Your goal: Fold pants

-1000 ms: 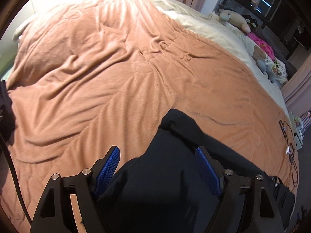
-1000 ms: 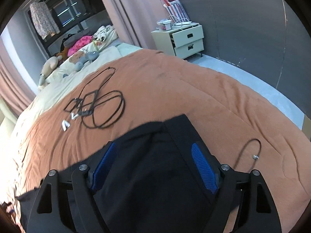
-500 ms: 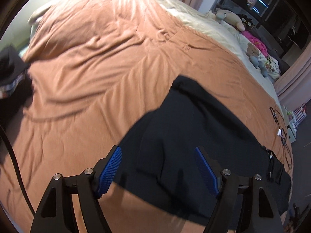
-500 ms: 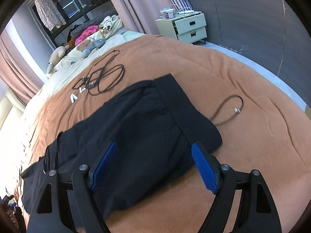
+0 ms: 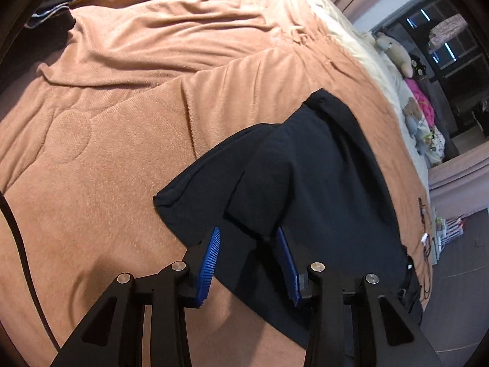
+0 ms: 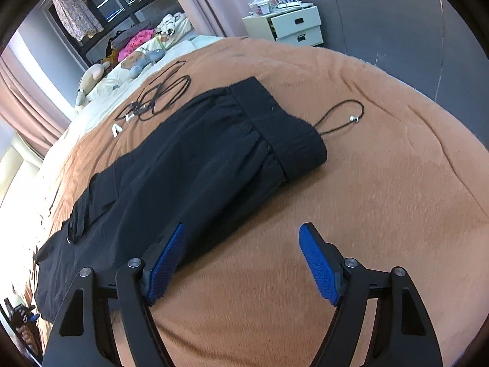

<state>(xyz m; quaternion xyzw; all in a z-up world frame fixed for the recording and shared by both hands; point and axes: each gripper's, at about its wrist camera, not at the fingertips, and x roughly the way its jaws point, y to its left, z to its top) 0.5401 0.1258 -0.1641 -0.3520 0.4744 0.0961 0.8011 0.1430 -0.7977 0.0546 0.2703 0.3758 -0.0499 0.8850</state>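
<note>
Brown bedding point(image 6: 351, 183) carries the black pants point(image 6: 189, 165), lying flat. Left gripper point(image 5: 249, 260) has just been narrowing, a pant fold between its pads, unpinched; right gripper point(image 6: 241, 263) gapes wide over bare blanket.

Pants point(image 6: 189, 165) matt black cloth; blanket point(image 6: 382, 202) fuzzy brown fleece; gripper pads point(image 6: 318, 263) ribbed blue.

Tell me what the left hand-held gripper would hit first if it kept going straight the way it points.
Most likely the black pants: the left hand-held gripper points at their folded near edge, with dark cloth between its half-closed fingers. Depth is hard to judge.
</note>
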